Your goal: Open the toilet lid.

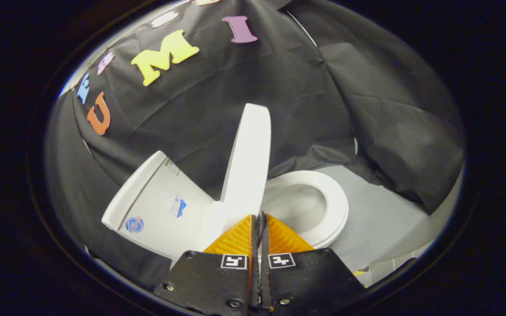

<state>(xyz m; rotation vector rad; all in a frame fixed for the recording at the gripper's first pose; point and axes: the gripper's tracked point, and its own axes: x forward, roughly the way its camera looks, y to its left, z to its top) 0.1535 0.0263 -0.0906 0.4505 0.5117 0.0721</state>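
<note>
Toilet lid (248, 162) being seen raised upright against tank (156, 206), seat (323, 206) exposed; gripper (259, 219) fingers being held closed, empty; task judged done.

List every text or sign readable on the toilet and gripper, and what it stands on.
Round sticker, tank: too blurred to read.
Blue sticker, tank: too blurred.
Small label, tank's top edge: too small.
Square markers on the gripper, fingers shut before the raised lid: patterns, no words.
</note>
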